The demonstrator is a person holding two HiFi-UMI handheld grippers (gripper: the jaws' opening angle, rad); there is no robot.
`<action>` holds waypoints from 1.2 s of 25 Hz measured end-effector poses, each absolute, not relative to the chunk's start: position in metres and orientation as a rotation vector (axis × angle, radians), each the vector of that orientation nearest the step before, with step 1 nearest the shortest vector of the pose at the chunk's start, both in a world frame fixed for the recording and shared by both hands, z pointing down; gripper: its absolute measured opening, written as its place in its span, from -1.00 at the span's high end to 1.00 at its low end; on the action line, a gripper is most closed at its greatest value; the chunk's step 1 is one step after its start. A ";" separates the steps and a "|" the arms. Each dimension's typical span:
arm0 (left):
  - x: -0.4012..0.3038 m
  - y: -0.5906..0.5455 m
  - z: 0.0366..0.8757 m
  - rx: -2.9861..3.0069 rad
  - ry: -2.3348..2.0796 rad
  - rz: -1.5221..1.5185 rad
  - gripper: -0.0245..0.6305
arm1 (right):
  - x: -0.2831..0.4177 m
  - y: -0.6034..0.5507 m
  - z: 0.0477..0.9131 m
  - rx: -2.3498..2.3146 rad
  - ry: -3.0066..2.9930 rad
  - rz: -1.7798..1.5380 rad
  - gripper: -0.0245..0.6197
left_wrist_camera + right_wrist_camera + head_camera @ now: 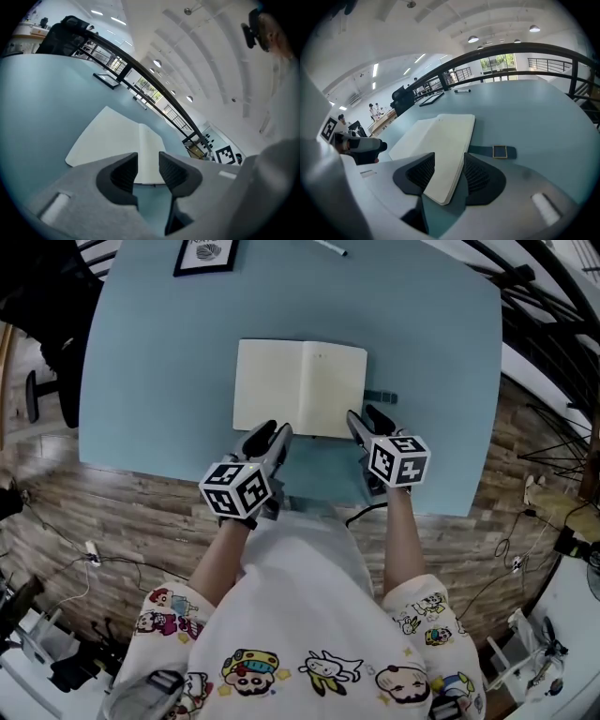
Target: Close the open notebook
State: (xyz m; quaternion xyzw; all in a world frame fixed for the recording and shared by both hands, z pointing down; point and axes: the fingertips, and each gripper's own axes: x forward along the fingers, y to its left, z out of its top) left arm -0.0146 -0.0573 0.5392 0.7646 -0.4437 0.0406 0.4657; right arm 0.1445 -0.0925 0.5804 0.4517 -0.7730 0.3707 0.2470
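Observation:
An open notebook (300, 388) with blank cream pages lies flat on the light blue table (150, 381). A dark strap with a square clasp (380, 397) sticks out from under its right page. My left gripper (272, 434) hovers at the notebook's near edge, left of the spine, jaws open and empty. In the left gripper view the notebook (112, 136) lies just beyond the left gripper (148, 164). My right gripper (366, 418) is at the near right corner, also open. In the right gripper view that corner of the notebook (445, 140) shows in the gap of the right gripper (448, 171), with the pads apart from it.
A black-framed picture (206, 254) and a pen (328, 247) lie at the table's far edge. The table's near edge runs just behind both grippers. A black chair (47, 296) stands to the left, and a dark railing (544, 306) runs to the right.

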 end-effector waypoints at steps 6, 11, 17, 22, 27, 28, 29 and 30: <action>-0.019 -0.048 0.561 1.755 -1.065 0.040 0.52 | 0.144 -0.097 0.600 1.192 -2.063 1.035 0.28; -0.019 -0.043 0.574 1.636 -1.026 -0.044 0.52 | 0.145 -0.100 0.610 1.145 -2.025 1.042 0.27; -0.013 -0.037 0.579 1.521 -0.981 -0.132 0.48 | 0.145 -0.102 0.612 1.085 -1.963 1.021 0.28; -0.007 -0.033 0.584 1.448 -0.950 -0.180 0.41 | 0.145 -0.101 0.614 1.054 -1.924 1.036 0.28; -0.008 -0.028 0.592 1.321 -0.947 -0.275 0.25 | 0.146 -0.101 0.614 1.037 -1.905 1.045 0.28; -0.009 -0.030 0.593 1.307 -0.955 -0.295 0.23 | 0.146 -0.102 0.614 1.035 -1.902 1.044 0.28; -0.011 -0.033 0.593 1.297 -0.964 -0.314 0.22 | 0.146 -0.102 0.613 1.034 -1.901 1.042 0.28; -0.011 -0.035 0.593 1.287 -0.971 -0.333 0.22 | 0.145 -0.102 0.613 1.035 -1.900 1.041 0.28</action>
